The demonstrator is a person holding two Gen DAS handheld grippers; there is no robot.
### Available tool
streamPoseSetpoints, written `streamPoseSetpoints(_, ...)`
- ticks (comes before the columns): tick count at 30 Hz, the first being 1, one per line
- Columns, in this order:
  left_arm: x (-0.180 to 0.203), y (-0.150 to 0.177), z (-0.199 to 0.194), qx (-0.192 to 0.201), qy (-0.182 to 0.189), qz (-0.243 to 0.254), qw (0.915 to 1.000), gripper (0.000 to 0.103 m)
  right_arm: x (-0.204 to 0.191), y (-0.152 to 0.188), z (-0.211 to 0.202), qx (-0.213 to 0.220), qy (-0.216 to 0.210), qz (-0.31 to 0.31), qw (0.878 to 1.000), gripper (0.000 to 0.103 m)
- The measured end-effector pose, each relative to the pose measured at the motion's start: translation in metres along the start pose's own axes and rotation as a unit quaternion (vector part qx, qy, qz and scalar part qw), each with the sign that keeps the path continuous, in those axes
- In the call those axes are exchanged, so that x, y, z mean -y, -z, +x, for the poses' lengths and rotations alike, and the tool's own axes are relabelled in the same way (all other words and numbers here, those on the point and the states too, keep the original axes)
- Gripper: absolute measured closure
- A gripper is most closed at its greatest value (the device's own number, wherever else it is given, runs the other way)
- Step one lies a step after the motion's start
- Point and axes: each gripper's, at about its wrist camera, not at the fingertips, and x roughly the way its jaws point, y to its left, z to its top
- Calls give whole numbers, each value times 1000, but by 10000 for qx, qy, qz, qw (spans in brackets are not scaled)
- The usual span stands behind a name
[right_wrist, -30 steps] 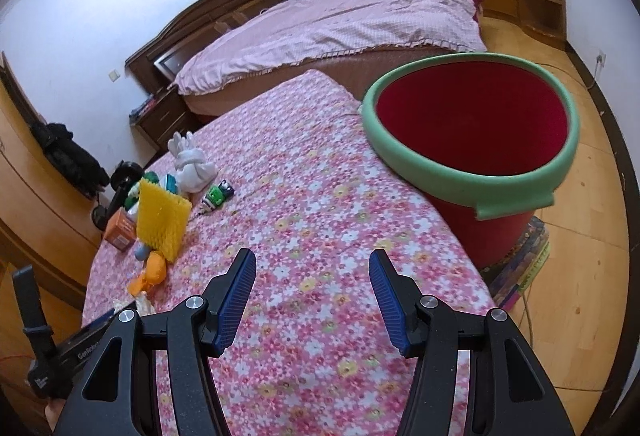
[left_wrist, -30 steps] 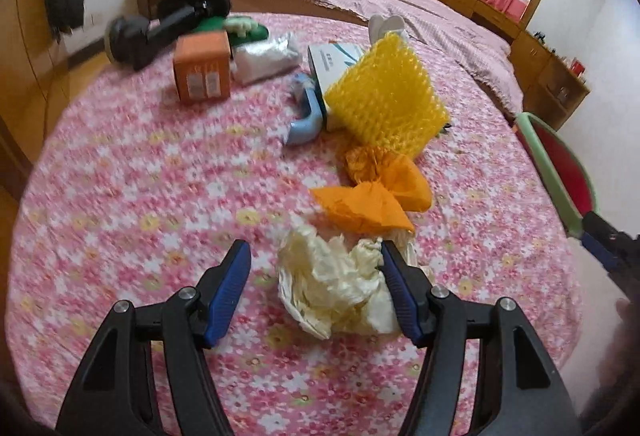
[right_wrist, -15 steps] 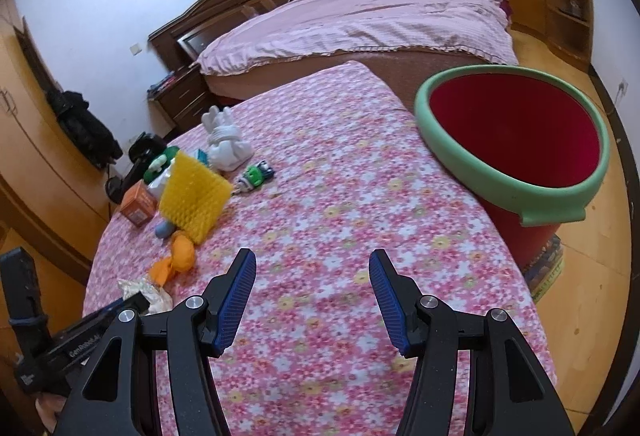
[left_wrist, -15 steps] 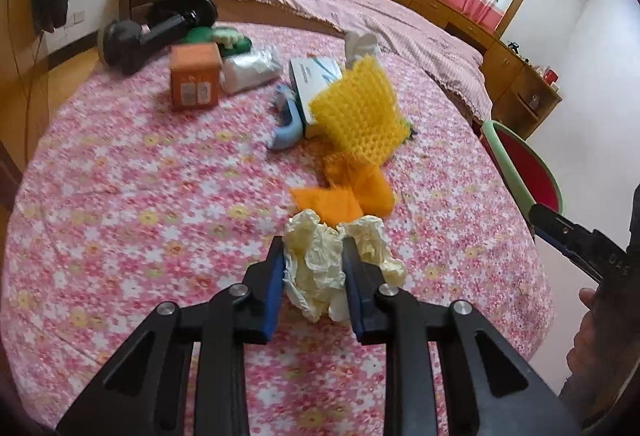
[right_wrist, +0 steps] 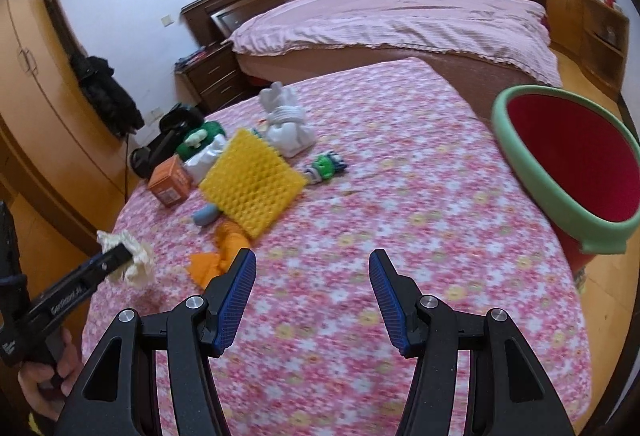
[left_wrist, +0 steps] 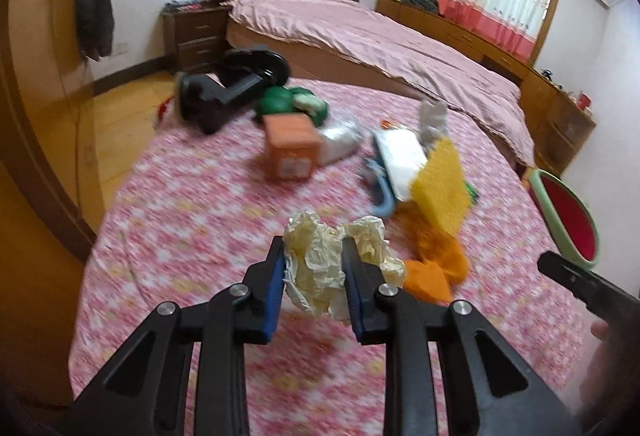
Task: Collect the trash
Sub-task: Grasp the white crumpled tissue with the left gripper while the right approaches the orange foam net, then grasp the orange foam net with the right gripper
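The left tool (left_wrist: 314,286) is pinching a crumpled cream paper wad (left_wrist: 324,276) between its blue pads, the wad lifted clear of the flowered counter (left_wrist: 192,204); its jaws closed within the past second and now press on the paper from both sides. Just beyond and to the right of that tool lies an orange wrapper (left_wrist: 434,272), and past it a yellow foam net (left_wrist: 442,192) stands tilted against a white box (left_wrist: 402,156). Farther off sit an orange carton (left_wrist: 292,148) and a black dumbbell (left_wrist: 232,88). The right tool (right_wrist: 312,296) is spread, nothing between its pads, hovering over bare cloth. Off to its right, beside the counter's edge, stands the red bin with a green rim (right_wrist: 560,220).
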Motion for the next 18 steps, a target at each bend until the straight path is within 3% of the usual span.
streamPoseSetpoints(9,-22,-13,18,228,-362,-104,9990,76,-35,5,37,-265,-25,-5,9996,43)
streamPoseSetpoints(16,-32,-14,27,322,-293,-144,9989,76,-51,10,68,-438,-7,44,9990,43)
streamPoseSetpoints(18,-32,-14,28,361,-268,-115,9989,76,-54,11,74,-436,-33,18,9990,50)
